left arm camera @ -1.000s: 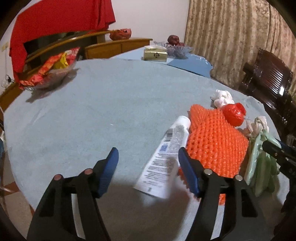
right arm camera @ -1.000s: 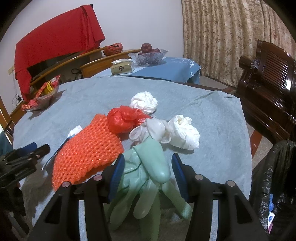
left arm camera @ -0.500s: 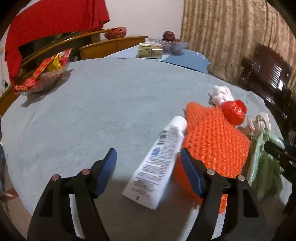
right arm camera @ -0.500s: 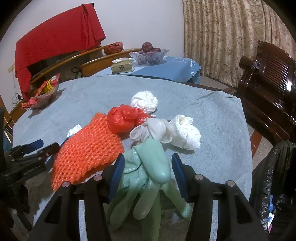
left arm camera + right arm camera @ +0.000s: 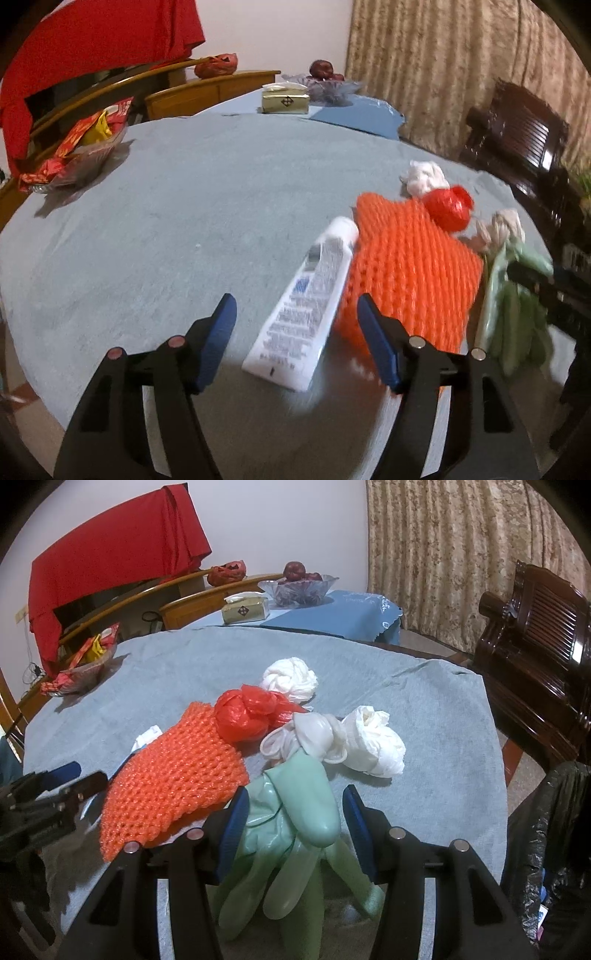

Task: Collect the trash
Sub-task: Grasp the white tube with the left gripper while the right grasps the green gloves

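Observation:
A white tube [image 5: 310, 302] lies on the grey tablecloth [image 5: 192, 206] between the fingers of my left gripper [image 5: 295, 301]. Its jaws are closing, with neither pad touching the tube. Right of the tube lies an orange foam net [image 5: 406, 273], with a red bag ball [image 5: 447, 206] behind it. In the right wrist view a green rubber glove [image 5: 295, 812] lies between the fingers of my right gripper [image 5: 295, 794]. The jaws stand apart, with a gap at the right pad. A pale glove wad [image 5: 306, 734] and two white bag balls [image 5: 290, 677] [image 5: 373, 738] lie beyond.
A black trash bag [image 5: 546, 830] hangs open off the table's right edge. A bowl of snack packets [image 5: 81, 155] stands at the far left. On the blue table behind are a tissue box [image 5: 284, 99] and a fruit bowl [image 5: 297, 585]. A dark wooden chair [image 5: 535, 646] stands right.
My left gripper has shifted and rolled slightly, so the white tube now sits more centrally between its fingers. The right gripper and the green glove have not moved.

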Motion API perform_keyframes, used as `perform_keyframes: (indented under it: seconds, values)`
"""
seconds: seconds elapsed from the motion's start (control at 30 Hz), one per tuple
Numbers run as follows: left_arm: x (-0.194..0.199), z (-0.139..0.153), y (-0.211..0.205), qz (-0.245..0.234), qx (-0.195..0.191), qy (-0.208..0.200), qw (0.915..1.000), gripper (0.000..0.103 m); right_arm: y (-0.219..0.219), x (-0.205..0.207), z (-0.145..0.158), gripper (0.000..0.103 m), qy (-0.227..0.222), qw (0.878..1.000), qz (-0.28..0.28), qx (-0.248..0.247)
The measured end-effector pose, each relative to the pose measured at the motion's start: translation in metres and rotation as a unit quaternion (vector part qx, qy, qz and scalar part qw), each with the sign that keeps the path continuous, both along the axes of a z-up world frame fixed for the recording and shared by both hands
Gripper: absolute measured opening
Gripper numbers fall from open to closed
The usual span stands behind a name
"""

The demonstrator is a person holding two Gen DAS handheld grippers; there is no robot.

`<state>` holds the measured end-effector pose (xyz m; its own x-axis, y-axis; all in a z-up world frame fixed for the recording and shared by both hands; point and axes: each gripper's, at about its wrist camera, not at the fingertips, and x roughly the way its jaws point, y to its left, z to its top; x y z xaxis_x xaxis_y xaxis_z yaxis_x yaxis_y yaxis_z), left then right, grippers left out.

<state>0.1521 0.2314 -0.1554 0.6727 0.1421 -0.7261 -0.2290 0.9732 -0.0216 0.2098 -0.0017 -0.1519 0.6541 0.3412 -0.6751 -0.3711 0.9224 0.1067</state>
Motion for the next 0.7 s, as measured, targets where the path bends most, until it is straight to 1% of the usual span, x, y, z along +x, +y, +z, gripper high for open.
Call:
perform_keyframes:
  seconds: [0.13,0.2,0.23,0.27,0.33,0.37,0.43,0.5,0.63,0.7]
  values:
    - [-0.008,-0.011,0.005,0.006,0.005,0.018,0.9998,0.066,0.000,0.000,0.000,0.052,0.001,1.000,0.000,0.000]
    - [-0.010,-0.015,0.009,0.008,-0.001,0.026,0.9996,0.063,0.000,0.000,0.000,0.052,0.001,1.000,0.000,0.000]
    - [-0.010,-0.017,0.011,0.008,-0.006,0.029,0.9995,0.057,0.000,0.000,0.000,0.052,0.001,1.000,0.000,0.000]
    - [-0.009,-0.019,0.014,0.006,-0.013,0.030,0.9995,0.049,0.001,0.000,-0.001,0.052,0.001,1.000,0.000,-0.001]
    - [-0.008,-0.020,0.018,0.006,-0.035,0.025,0.9991,0.044,0.002,-0.001,-0.001,0.052,0.002,1.000,0.001,-0.001]
    - [-0.008,-0.019,0.019,0.008,-0.039,0.021,0.9990,0.038,0.002,-0.001,-0.001,0.052,0.002,1.000,0.001,-0.003]
    - [-0.006,-0.014,0.020,0.011,-0.043,0.011,0.9989,0.031,0.003,-0.002,-0.002,0.052,0.002,1.000,0.001,-0.003]
    - [-0.003,-0.013,0.019,0.011,-0.051,0.010,0.9986,0.031,0.003,-0.002,-0.002,0.052,0.003,1.000,0.002,-0.003]
    - [0.013,-0.017,0.020,0.021,-0.046,0.017,0.9986,0.032,0.002,-0.002,0.000,0.052,0.002,1.000,0.003,-0.003]
    - [0.019,-0.019,0.024,0.027,-0.051,0.022,0.9981,0.032,0.003,-0.002,0.000,0.052,0.002,1.000,0.003,-0.003]
